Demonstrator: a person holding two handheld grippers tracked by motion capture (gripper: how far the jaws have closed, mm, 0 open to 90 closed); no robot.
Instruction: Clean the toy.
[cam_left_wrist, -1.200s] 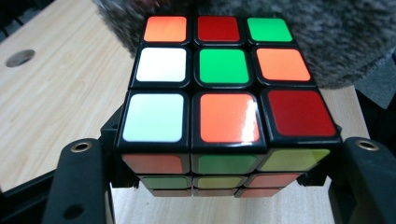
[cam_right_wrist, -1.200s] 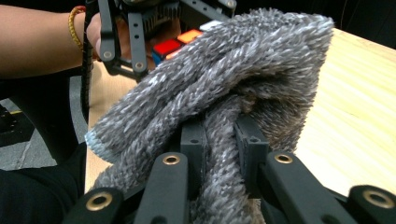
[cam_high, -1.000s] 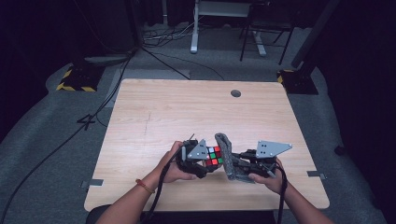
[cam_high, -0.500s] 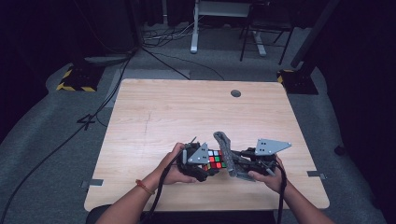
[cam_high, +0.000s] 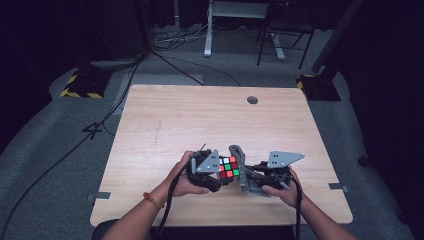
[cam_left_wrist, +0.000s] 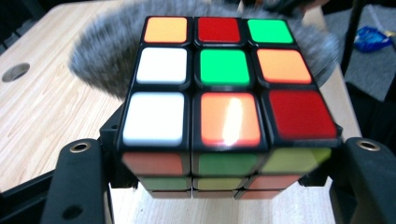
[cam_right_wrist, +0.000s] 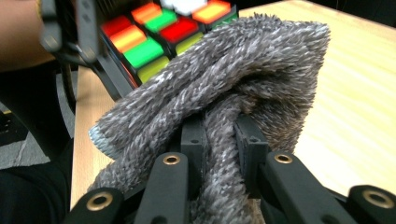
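- Step in hand, as I judge it: wiping the puzzle cube with the grey cloth.
- The left gripper has its jaws clamped on the cube, held just above the table near its near edge.
- The right gripper has its jaws pinched on the cloth, which seems to touch the cube's right face, though blur makes contact uncertain.
- Next move calls for a steady cube and the cloth rubbed across an unwiped face.
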